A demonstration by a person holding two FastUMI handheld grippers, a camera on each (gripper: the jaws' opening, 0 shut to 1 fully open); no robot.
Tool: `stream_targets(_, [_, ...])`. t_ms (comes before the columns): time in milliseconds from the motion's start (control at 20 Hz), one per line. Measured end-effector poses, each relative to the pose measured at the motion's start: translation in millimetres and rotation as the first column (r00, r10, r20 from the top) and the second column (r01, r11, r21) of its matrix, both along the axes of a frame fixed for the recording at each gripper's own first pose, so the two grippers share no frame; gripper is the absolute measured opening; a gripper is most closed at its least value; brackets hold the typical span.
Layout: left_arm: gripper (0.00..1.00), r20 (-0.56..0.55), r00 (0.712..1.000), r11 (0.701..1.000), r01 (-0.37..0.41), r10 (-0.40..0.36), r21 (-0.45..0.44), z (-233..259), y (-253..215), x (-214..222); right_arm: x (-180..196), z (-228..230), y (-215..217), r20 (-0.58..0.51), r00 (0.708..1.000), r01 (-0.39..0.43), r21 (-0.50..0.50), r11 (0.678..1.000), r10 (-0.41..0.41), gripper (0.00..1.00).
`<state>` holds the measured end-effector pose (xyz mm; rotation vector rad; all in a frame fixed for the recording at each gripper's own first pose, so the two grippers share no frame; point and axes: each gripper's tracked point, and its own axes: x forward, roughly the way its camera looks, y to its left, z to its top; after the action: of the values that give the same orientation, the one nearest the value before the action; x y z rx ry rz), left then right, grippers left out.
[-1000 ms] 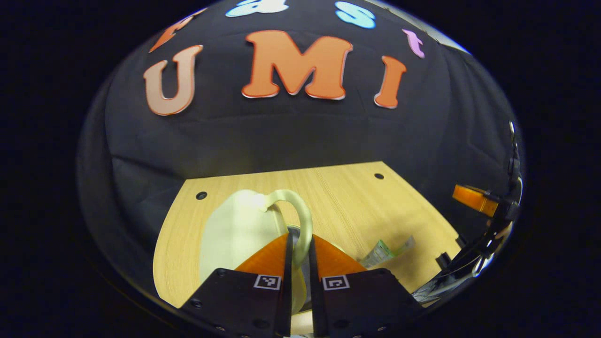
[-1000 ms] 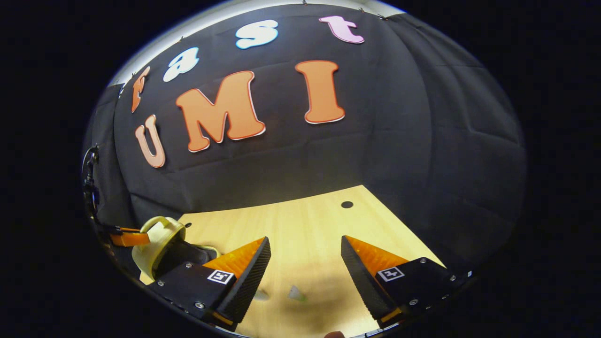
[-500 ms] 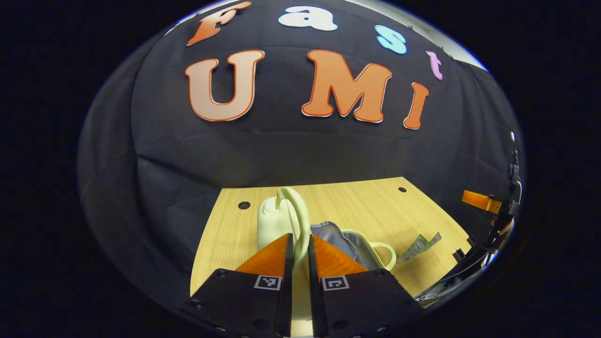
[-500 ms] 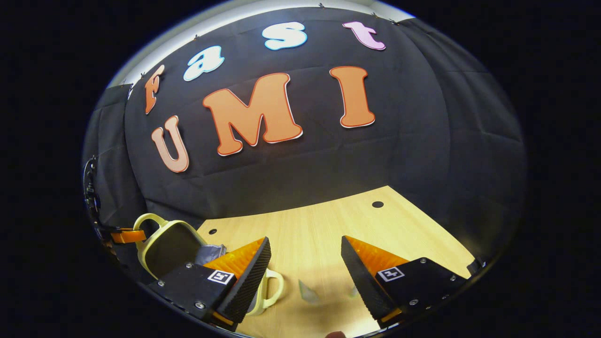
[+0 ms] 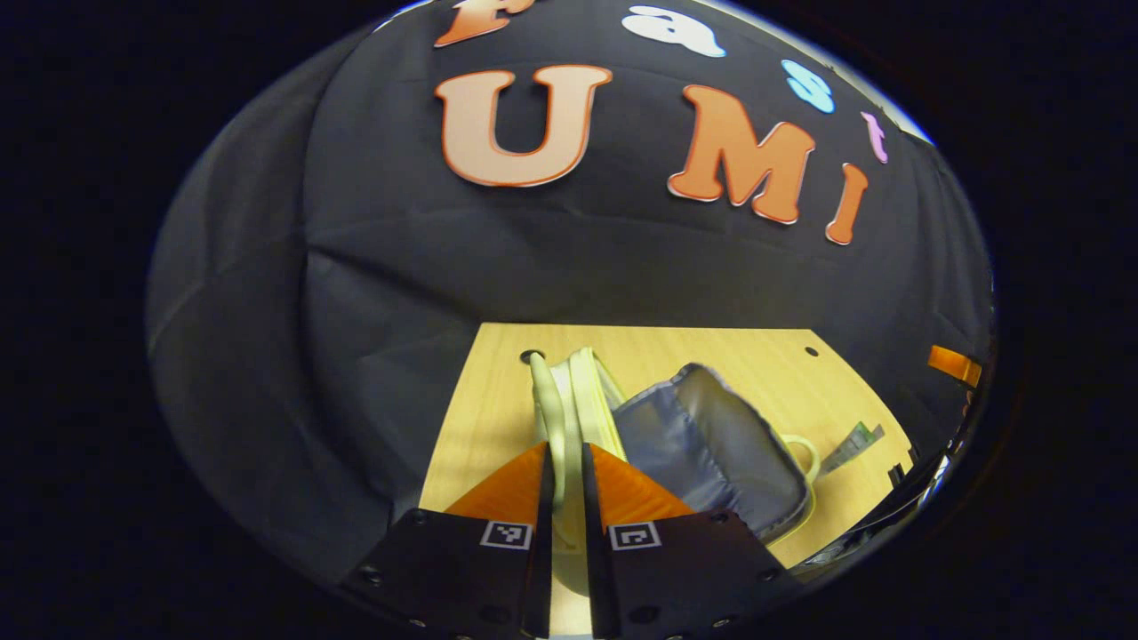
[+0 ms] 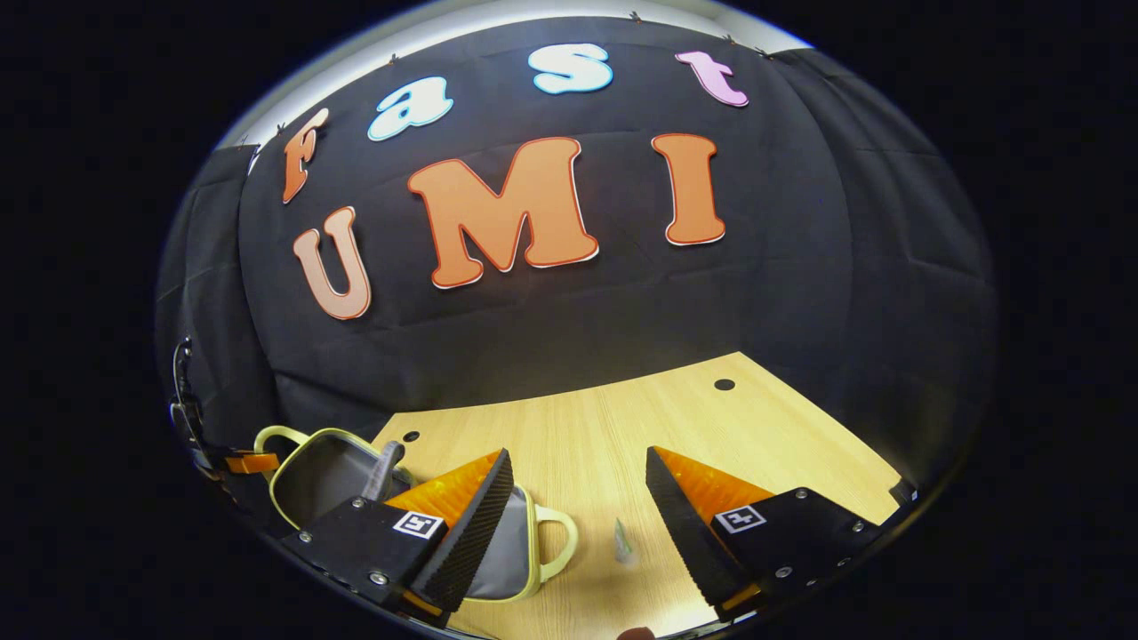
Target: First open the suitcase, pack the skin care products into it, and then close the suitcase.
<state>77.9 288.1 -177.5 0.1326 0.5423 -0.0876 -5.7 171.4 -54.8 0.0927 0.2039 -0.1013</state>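
Observation:
A small pale yellow suitcase (image 5: pixel 711 453) with grey lining lies open on the wooden table (image 6: pixel 640 427). My left gripper (image 5: pixel 564 447) is shut on the lid's handle (image 5: pixel 551 411) and holds the lid (image 5: pixel 589 391) upright, edge-on to me. In the right gripper view the raised lid (image 6: pixel 324 462) stands at the far left with the left gripper (image 6: pixel 251 462) behind it, and the lower half (image 6: pixel 516 551) lies flat with its own handle (image 6: pixel 562 540). A small green skin care sachet (image 6: pixel 622 544) lies beside that handle. My right gripper (image 6: pixel 578 455) hangs open above the table, nothing between its fingers.
The sachet (image 5: pixel 852 440) lies right of the suitcase in the left gripper view, with the right gripper (image 5: pixel 953 363) at the far right edge. Small round holes (image 6: pixel 725 385) mark the table's back corners. The black cloth wall stands just behind the table.
My left gripper has swung the lid up and over by its handle, baring the grey lining. The right gripper stayed open; the suitcase and sachet now sit nearer its fingers.

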Motion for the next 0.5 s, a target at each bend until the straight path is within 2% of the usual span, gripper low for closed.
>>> stream_targets(200, [0.17,-0.056,0.990,0.990,-0.135,0.132,-0.048,-51,70,8,6,-3,18,-0.021,0.999,-0.026,-0.001,1.000,0.026,0.95])
stream_targets(250, [0.06,-0.075,0.985,0.982,-0.165,0.158,-0.097,-70,81,15,6,-3,20,-0.022,0.999,-0.027,-0.008,1.000,0.027,0.95])
stream_targets(400, [0.07,-0.174,0.957,0.940,-0.267,0.232,-0.213,-126,117,17,9,-8,26,-0.038,0.999,-0.032,-0.024,0.999,0.031,0.95])
stream_targets(500, [0.07,-0.270,0.921,0.898,-0.351,0.280,-0.267,-163,127,11,9,-10,27,-0.048,0.998,-0.036,-0.027,0.999,0.035,0.95])
